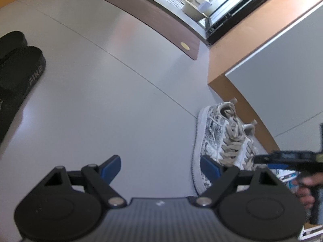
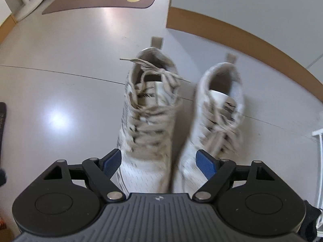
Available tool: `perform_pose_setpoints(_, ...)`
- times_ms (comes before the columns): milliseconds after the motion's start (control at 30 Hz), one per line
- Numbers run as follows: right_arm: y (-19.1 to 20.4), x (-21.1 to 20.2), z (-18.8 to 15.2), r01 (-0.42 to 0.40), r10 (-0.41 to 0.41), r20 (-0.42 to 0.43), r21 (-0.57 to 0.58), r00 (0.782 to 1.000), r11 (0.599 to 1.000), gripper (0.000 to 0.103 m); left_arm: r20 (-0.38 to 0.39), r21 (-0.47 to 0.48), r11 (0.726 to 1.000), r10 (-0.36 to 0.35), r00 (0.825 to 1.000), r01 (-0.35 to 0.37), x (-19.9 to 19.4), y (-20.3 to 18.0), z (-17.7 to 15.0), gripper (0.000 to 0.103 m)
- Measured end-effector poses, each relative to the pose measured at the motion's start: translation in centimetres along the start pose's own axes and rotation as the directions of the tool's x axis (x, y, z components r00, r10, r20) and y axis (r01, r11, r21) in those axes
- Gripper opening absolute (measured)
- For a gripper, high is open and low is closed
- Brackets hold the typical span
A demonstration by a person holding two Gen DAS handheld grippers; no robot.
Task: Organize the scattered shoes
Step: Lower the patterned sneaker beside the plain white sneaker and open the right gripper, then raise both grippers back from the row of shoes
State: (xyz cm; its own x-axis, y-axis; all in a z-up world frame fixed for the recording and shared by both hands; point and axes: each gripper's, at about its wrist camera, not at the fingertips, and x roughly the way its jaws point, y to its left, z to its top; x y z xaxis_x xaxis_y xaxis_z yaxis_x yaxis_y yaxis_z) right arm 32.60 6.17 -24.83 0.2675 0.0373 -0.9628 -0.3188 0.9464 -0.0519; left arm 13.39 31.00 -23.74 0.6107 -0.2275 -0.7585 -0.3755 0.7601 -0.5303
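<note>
Item 1, pair of sneakers [image 2: 149, 109]: white with grey-black print and beige laces, standing side by side on the floor, heels toward the wood-coloured baseboard [image 2: 242, 38]. In the right wrist view their toes lie between and just ahead of the fingertips of the right gripper [image 2: 159, 161]. Its jaws stand wide apart and released; the blue pads [image 2: 206, 163] press on nothing, and whether they brush the toe caps cannot be told. The left shoe of the pair sits roughly centred in the gap; the right shoe [image 2: 220, 109] runs off toward the right-hand finger.

Item 2, left gripper [image 1: 161, 168]: jaws wide apart, empty, hanging over bare floor. The same sneakers [image 1: 220, 141] lie to its right, near its right-hand finger, partly behind it. The right gripper [image 1: 286, 157] shows at the right edge over the shoes, with a person's hand [image 1: 304, 189] on its handle.

Item 3, black slides [image 1: 22, 74]: a pair at the left edge of the left wrist view, well apart from the sneakers, lettering on one side.

Item 4, surroundings: glossy pale grey floor [image 1: 113, 92] with thin seam lines; a brown mat [image 1: 153, 18] with a gold round emblem; a grey cabinet panel [image 1: 282, 76] above the baseboard.

Item 5, limits: the sneakers are motion-blurred in the right wrist view; their toe tips are hidden under the gripper body. The slides are cut off by the frame.
</note>
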Motion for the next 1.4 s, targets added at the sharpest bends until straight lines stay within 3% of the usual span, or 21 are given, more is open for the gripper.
perform_pose_setpoints(233, -7.8, -12.0, -6.5, 0.012, -0.012, 0.029, -0.009, 1.0, 1.0, 0.085, -0.019, 0.014, 1.0, -0.002, 1.0, 0.002, 0.4, -0.9, -0.3, 0.088)
perform_pose_setpoints(567, -18.8, -23.6, -16.9, 0.061, -0.063, 0.013, 0.16, 0.998, 0.985, 0.085, -0.084, 0.117, 0.993, -0.008, 0.996, 0.018, 1.9, -4.1, -2.3, 0.088)
perform_pose_setpoints(767, -24.0, -25.7, -21.7, 0.046, -0.06, 0.046, 0.267, 0.997, 0.963, 0.085, -0.143, 0.183, 0.982, -0.027, 0.989, 0.053, 2.6, -6.4, -3.5, 0.088)
perform_pose_setpoints(1000, -28.6, -24.3, -27.4, -0.005, -0.01, 0.038, 0.37, 0.999, 0.929, 0.084, -0.2, 0.272, 0.959, -0.03, 0.979, 0.085, 1.8, -10.8, -4.1, 0.088)
perform_pose_setpoints(1133, -29.0, -25.0, -27.0, -0.05, 0.023, 0.078, 0.364, 0.997, 0.93, 0.083, -0.243, 0.351, 0.934, 0.028, 0.97, 0.061, 1.2, -15.5, -3.8, 0.087)
perform_pose_setpoints(1233, -29.1, -26.2, -26.3, -0.071, 0.02, 0.122, 0.435, 0.992, 0.898, 0.087, -0.294, 0.373, 0.925, 0.039, 0.955, 0.077, -0.1, -18.9, -3.4, 0.087)
perform_pose_setpoints(1400, -27.6, -29.1, -26.2, -0.147, 0.053, 0.203, 0.482, 0.978, 0.864, 0.091, -0.311, 0.465, 0.883, 0.101, 0.945, 0.059, -3.9, -25.4, -2.3, 0.091)
